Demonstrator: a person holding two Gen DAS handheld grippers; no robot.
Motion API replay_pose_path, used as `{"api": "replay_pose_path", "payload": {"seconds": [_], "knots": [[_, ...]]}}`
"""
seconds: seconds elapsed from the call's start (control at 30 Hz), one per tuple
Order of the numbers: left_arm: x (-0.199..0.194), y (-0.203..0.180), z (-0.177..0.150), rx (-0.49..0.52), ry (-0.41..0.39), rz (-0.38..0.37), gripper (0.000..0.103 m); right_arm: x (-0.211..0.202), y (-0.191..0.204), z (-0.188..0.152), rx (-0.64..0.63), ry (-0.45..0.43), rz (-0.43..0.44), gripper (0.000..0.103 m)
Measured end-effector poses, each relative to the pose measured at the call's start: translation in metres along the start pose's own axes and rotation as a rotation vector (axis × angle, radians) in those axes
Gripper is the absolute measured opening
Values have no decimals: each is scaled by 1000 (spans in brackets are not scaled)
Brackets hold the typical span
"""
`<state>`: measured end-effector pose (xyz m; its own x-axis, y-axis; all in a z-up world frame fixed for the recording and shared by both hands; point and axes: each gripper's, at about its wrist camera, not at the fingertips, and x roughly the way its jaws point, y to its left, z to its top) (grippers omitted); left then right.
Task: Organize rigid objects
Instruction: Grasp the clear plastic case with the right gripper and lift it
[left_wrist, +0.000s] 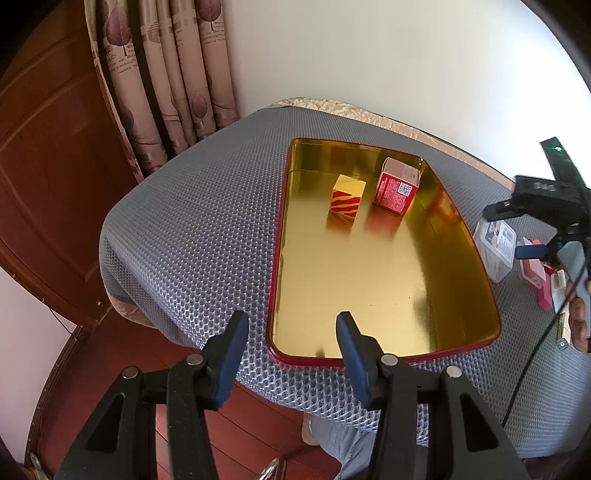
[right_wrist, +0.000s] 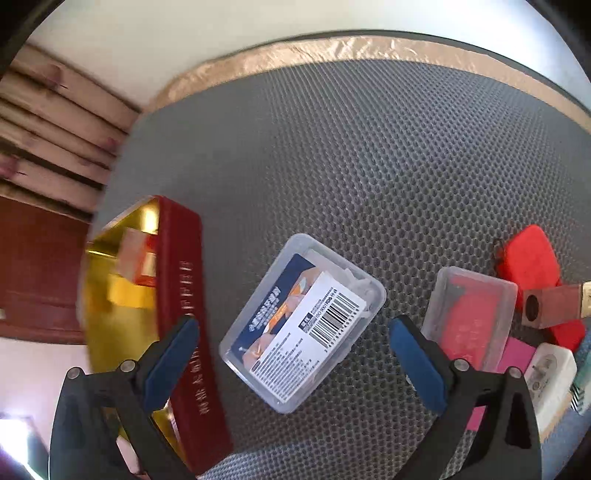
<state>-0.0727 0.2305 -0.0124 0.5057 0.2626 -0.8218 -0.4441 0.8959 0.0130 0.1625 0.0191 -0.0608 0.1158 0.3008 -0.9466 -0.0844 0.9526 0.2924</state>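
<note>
The left gripper (left_wrist: 291, 325) hangs spread and empty over the tin's (left_wrist: 275, 280) near edge. The right gripper (right_wrist: 291, 332) is spread above the clear box (right_wrist: 301, 325), not touching it. 2 cartons (left_wrist: 397, 184) already stand at the tin's far end. I judge the job barely begun: the box and a cluster (right_wrist: 476, 317) by the table's right edge remain. That cluster is cut off, its count unclear.

A gold-lined red tin (left_wrist: 388, 266) held two upright small boxes (left_wrist: 347, 201). A clear labelled plastic case (right_wrist: 301, 325) lay flat just beside it.
</note>
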Motion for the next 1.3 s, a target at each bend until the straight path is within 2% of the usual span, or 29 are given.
{"api": "replay_pose_path", "payload": {"seconds": [0.13, 0.23, 0.27, 0.3, 0.33, 0.53, 0.73, 0.83, 0.9, 1.0, 1.07, 1.17, 1.3], "knots": [[0, 0, 0, -1, -1, 2, 53, 16, 10, 1, 73, -5, -52, 103], [0, 0, -1, 2, -1, 0, 53, 21, 25, 2, 61, -53, -119, 101], [0, 0, -1, 1, -1, 0, 54, 22, 30, 0, 47, -74, -156, 94], [0, 1, -1, 0, 0, -1, 54, 21, 38, -4, 10, -94, -203, 77], [0, 1, -1, -2, 1, -1, 55, 22, 42, -7, -26, -108, -224, 66], [-1, 2, -1, -3, -1, 2, 55, 7, 34, -26, -115, -117, -140, 63], [-4, -2, -3, 10, -12, 9, 55, -47, 2, -68, -112, -172, -29, 60], [-10, -8, -6, 29, -27, -9, 55, -82, -23, -91, -94, -224, 4, 60], [-17, -16, -9, 58, -50, -19, 56, -108, -50, -111, -64, -263, -4, 60], [-31, -31, -13, 115, -95, -70, 56, -136, -103, -132, -15, -305, -51, 60], [-44, -45, -18, 176, -132, -85, 56, -151, -143, -143, 29, -326, -113, 61], [-64, -69, -25, 267, -194, -110, 56, -157, -194, -157, 92, -332, -182, 60], [-76, -104, -31, 356, -179, -229, 56, -162, -252, -172, 145, -338, -244, 60]]}}
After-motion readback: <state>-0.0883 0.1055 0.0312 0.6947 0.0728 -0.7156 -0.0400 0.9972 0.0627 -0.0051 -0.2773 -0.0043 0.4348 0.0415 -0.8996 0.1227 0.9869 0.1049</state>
